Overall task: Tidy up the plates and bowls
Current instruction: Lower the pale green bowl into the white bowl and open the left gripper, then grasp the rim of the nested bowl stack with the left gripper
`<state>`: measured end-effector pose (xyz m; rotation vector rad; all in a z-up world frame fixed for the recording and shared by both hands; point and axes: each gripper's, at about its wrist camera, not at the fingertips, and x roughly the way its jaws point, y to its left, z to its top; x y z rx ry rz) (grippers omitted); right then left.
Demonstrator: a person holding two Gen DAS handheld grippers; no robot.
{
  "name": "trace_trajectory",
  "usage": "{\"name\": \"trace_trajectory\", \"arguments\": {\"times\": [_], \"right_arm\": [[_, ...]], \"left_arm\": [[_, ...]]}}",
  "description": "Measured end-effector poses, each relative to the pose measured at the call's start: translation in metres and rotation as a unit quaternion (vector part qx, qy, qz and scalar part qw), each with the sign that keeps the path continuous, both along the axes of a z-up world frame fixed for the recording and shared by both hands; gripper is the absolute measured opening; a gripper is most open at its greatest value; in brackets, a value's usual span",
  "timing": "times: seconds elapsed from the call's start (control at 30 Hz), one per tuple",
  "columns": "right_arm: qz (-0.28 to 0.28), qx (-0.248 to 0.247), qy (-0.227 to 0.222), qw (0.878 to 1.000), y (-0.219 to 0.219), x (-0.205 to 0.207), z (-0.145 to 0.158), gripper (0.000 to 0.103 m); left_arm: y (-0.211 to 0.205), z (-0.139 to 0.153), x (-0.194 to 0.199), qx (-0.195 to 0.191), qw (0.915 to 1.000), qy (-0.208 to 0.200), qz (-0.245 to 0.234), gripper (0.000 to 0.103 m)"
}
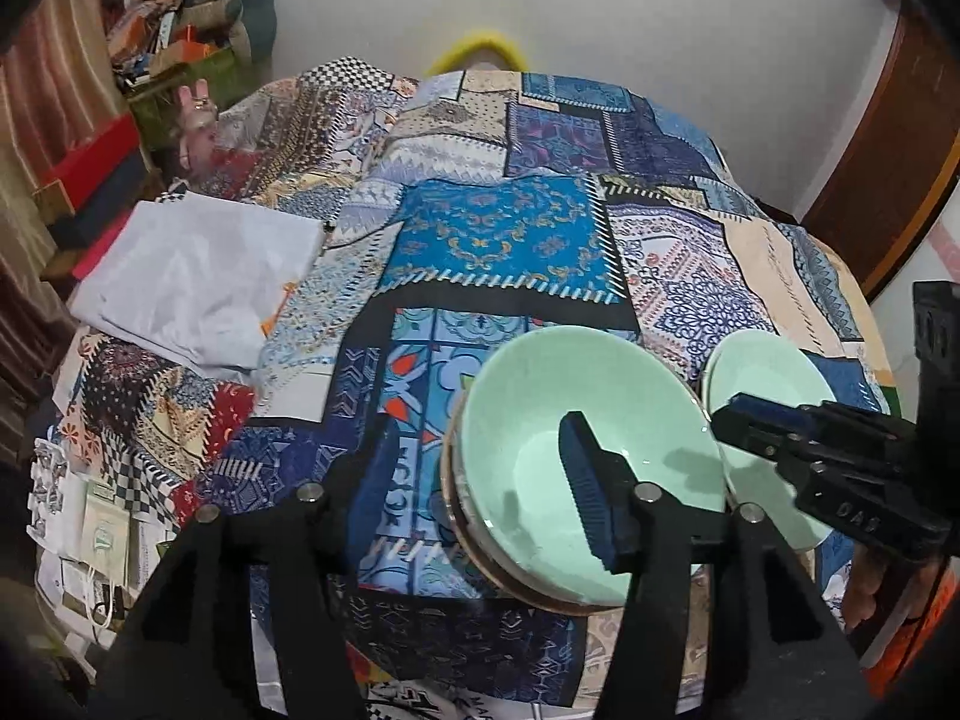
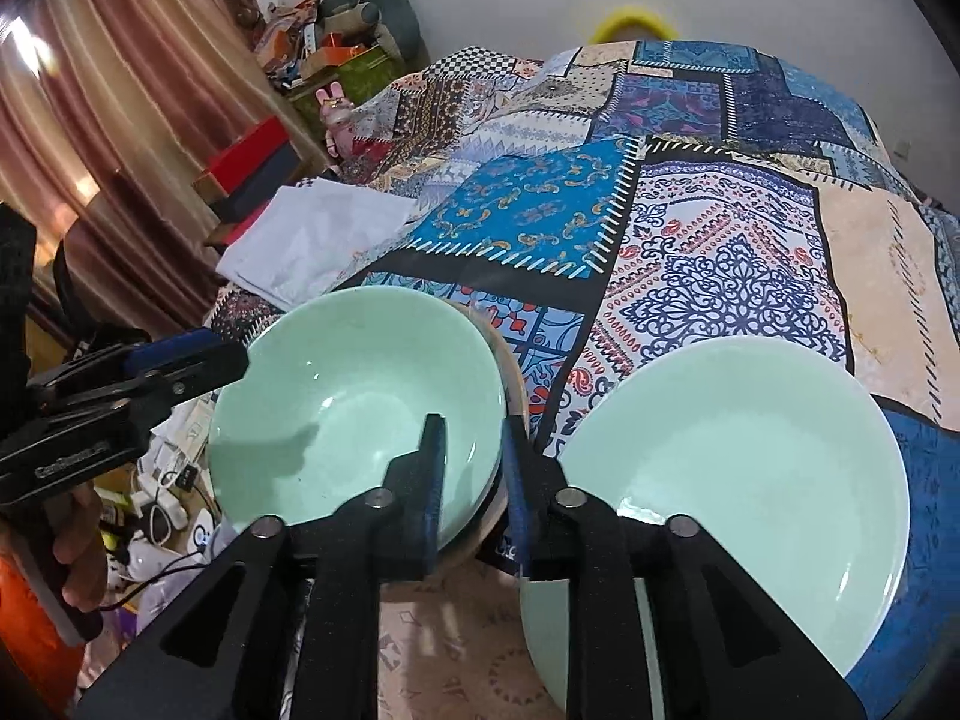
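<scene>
Patchwork bedspread point(image 1: 498, 240) underlies both claws straddling the green bowl's point(image 2: 360, 396) rim.

Black hand-held gripper point(image 1: 480, 480), blue pads point(image 1: 591, 495), silver pins.

Glossy, smooth mint-green ceramic bowl point(image 2: 360, 396) and plate point(image 2: 738, 480) lie on a matt patchwork-printed cloth point(image 2: 720, 252).

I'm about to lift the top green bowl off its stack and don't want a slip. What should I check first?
1. Left gripper straddles the mint-green ceramic bowl's rim: ok, jaws open.
2. Right gripper straddles the opposite rim: ok.
3. Right gripper clamped firmly: cannot tell.
4. Left gripper closed on the rim: not ok.
5. Pale green round plate apart from the brown-rimmed bowl stack: ok.
</scene>
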<state>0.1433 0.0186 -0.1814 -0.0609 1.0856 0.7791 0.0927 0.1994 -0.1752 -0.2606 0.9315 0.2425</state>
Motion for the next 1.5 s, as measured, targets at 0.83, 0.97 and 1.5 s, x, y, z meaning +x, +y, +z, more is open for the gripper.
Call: {"name": "trace_trajectory", "arguments": {"times": [0.83,0.97,1.5], "right_arm": [[0.024,-0.027,0.034,0.999,0.024,0.004,-0.033,0.036],[0.025,-0.033,0.031,0.999,0.027,0.004,-0.034,0.037],[0.005,-0.036,0.036,0.999,0.027,0.006,-0.042,0.025]], "left_arm": [[0.006,-0.08,0.007,-0.127,0.9884,0.08,-0.023,0.051],[0.007,-0.082,0.007,-0.137,0.9877,0.071,-0.025,0.048],[0.003,-0.075,0.006,-0.134,0.9885,0.069,-0.011,0.041]]}}
